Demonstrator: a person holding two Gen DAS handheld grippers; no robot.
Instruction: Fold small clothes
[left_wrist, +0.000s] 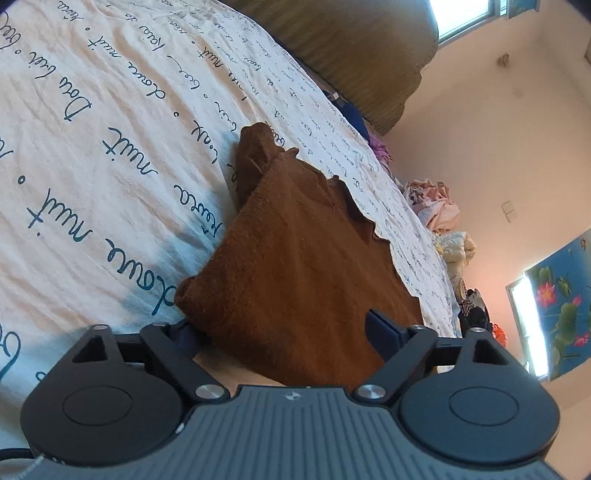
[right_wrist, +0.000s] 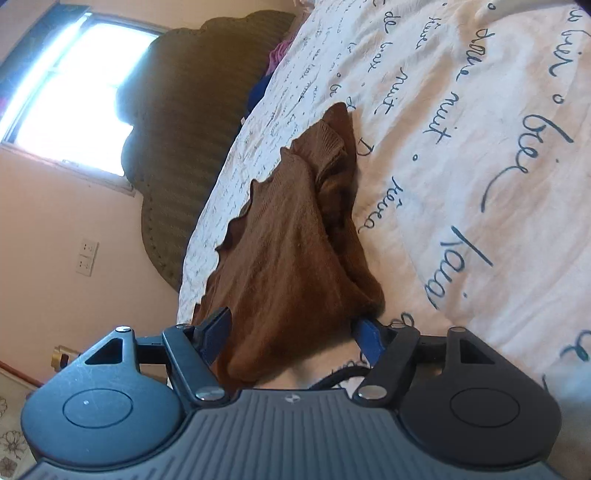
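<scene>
A small brown knitted garment (left_wrist: 295, 258) with a wavy hem lies folded on the white bedsheet with blue script (left_wrist: 92, 166). My left gripper (left_wrist: 284, 328) is open, its jaws wide apart on either side of the garment's near edge, which reaches in between them. The same garment (right_wrist: 284, 251) shows in the right wrist view on the same sheet (right_wrist: 461, 147). My right gripper (right_wrist: 291, 328) is also open, one blue-padded finger (right_wrist: 216, 328) on each side of the garment's near end, which hangs between them.
A dark olive ribbed headboard (right_wrist: 192, 129) stands at the bed's far end, under a bright window (right_wrist: 70, 88). A heap of pale clothes (left_wrist: 436, 210) lies at the bed's edge. A blue floral curtain (left_wrist: 557, 295) hangs on the wall.
</scene>
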